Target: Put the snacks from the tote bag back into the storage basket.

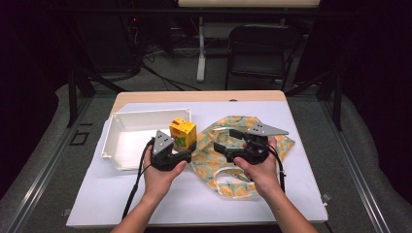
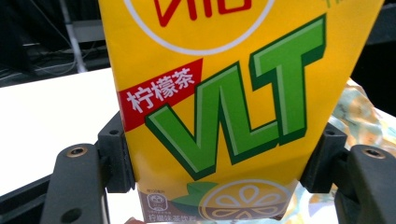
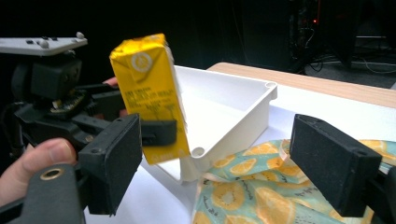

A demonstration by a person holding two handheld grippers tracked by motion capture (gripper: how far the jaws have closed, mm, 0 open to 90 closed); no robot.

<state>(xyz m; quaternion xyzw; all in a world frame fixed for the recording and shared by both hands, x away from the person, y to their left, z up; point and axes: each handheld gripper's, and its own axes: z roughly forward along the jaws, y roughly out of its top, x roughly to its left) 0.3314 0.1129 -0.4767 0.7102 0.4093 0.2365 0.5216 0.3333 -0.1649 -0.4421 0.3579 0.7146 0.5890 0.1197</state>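
Carton of lemon tea is pinched in the left gripper, lifted and a little tilted, just above the near right corner of the white tray that sits toward the left side of the desk. In the left gripper view the carton sits between the two black jaws, which press its lower sides, close to its bottom edge. The right gripper hangs with jaws spread and nothing between them, over the orange-print cloth right of the tray. I judge the next move is to put the carton into the tray. The risk is the low grip: the carton is tall above the jaws, so it can swing or slip out if the hand turns quickly. Its bottom can also hit the tray rim, which is very near in the right gripper view, and push the light tray away. If released while tilted, it may fall on its side.
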